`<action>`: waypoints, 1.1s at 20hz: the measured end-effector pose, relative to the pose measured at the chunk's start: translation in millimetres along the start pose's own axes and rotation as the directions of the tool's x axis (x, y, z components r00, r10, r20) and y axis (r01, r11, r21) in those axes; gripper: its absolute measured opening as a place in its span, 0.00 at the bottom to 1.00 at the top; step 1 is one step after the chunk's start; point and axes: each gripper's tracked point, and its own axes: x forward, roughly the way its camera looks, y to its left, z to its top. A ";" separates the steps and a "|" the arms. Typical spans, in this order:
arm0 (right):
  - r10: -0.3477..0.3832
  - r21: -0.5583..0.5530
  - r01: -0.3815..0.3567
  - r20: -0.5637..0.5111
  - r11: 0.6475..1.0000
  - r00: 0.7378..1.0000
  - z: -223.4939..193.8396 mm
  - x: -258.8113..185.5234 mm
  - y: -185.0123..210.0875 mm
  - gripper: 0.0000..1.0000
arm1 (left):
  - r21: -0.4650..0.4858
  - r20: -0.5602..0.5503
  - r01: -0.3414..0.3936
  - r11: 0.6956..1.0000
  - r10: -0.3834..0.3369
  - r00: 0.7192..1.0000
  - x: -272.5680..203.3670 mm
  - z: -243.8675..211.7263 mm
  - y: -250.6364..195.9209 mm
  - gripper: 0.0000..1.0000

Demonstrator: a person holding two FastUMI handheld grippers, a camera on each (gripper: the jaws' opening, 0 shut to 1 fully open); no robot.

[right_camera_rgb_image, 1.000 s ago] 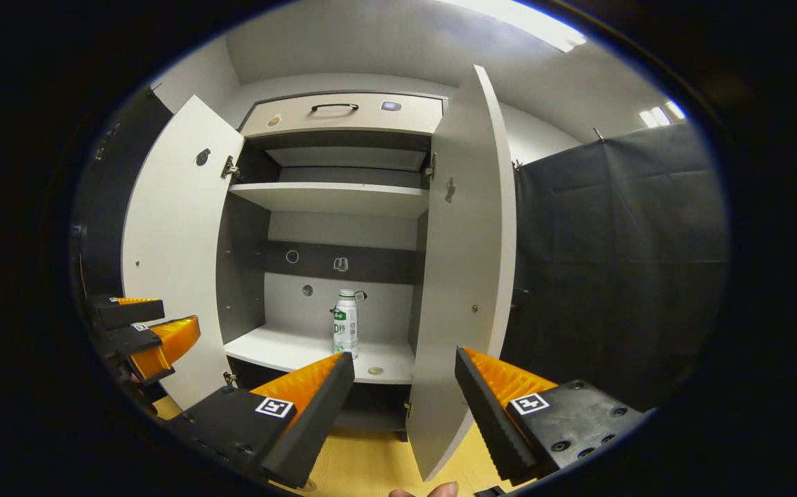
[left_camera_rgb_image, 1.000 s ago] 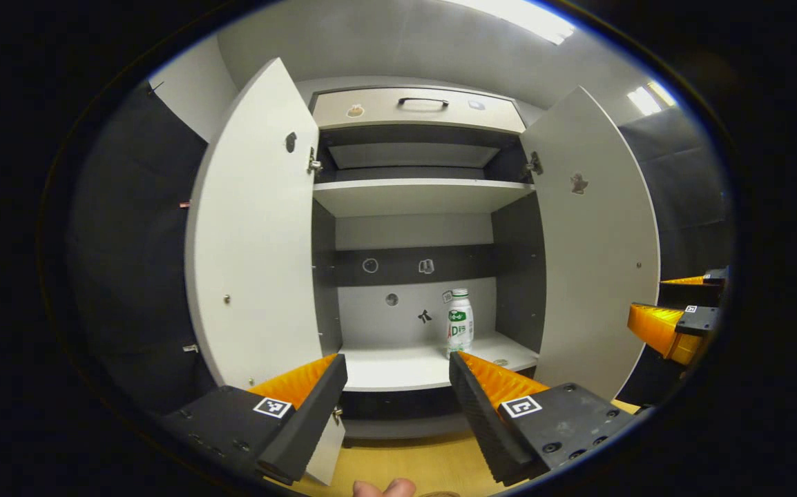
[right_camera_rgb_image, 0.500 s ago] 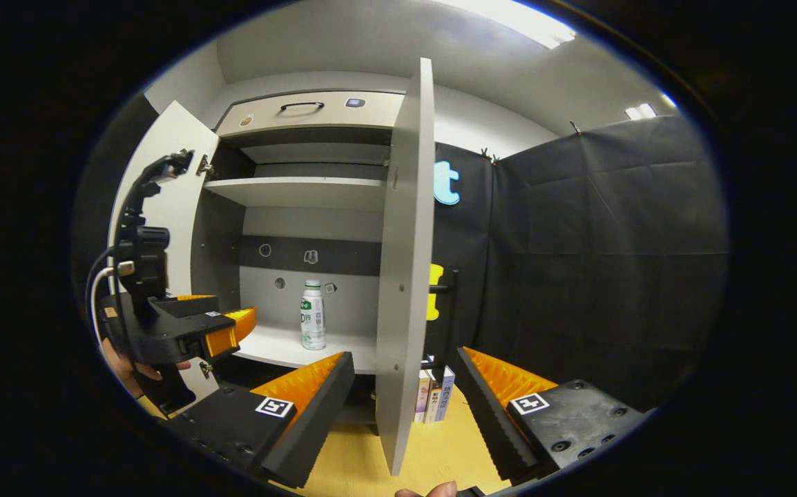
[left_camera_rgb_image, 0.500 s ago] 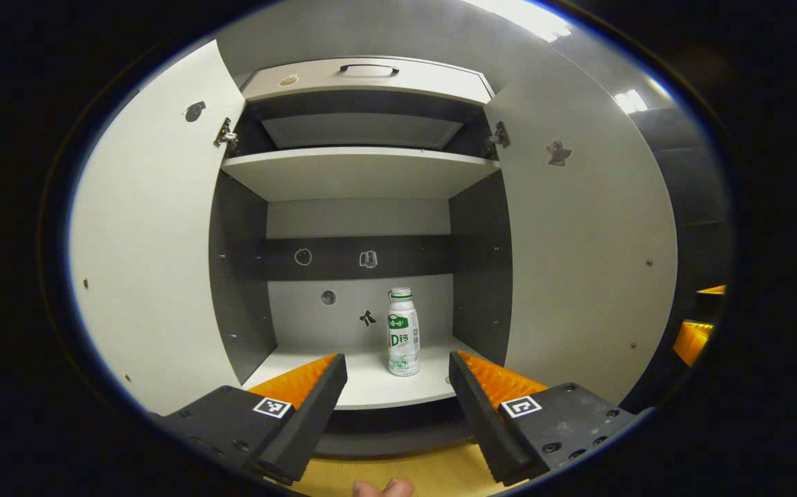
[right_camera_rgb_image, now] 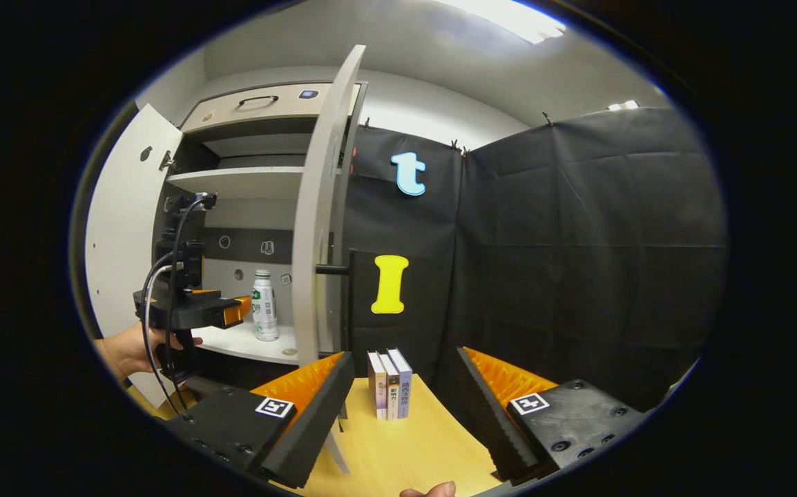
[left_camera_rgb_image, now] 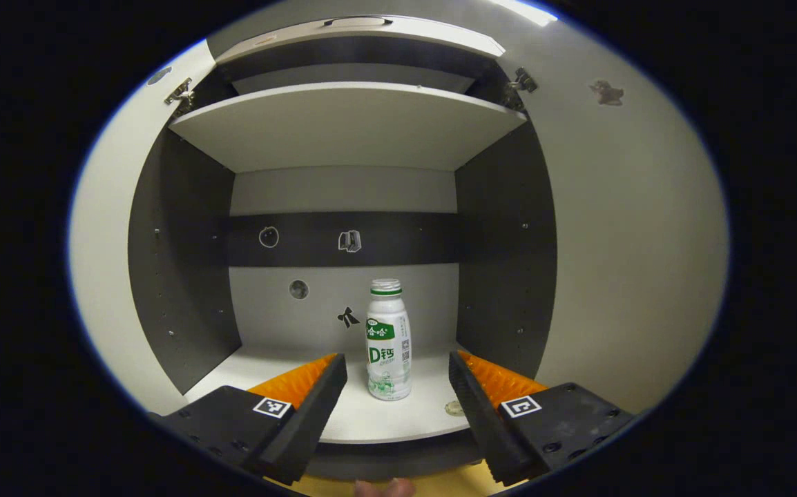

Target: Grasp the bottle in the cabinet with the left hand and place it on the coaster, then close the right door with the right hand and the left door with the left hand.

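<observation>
Left gripper view: my left hand-held gripper (left_camera_rgb_image: 397, 376) has closed in on the upright white plastic bottle (left_camera_rgb_image: 388, 339), jaws wide open and empty; grasp comes next.

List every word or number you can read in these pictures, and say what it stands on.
Bottle label: print too small to read surely.
Books, spines: print too blurred to read.
Left gripper and right gripper tags: square patterns, no words.
</observation>
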 end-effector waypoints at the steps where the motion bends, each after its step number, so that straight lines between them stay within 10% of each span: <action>1: -0.005 -0.004 0.005 -0.003 1.000 1.000 -2.4 4.0 -6.6 0.98 | 0.006 -0.001 -0.004 1.000 0.004 1.000 11.7 -2.8 0.7 0.94; 17: -0.025 -0.063 0.022 -0.048 0.998 0.999 -34.0 42.3 -62.6 0.98 | 0.040 0.002 -0.102 0.994 0.102 0.995 139.9 -37.0 9.3 0.95; 22: 0.006 -0.049 -0.007 -0.029 0.999 1.000 -27.3 40.6 -48.9 0.98 | 0.043 0.011 -0.060 0.997 0.060 0.998 118.4 -25.4 6.6 0.72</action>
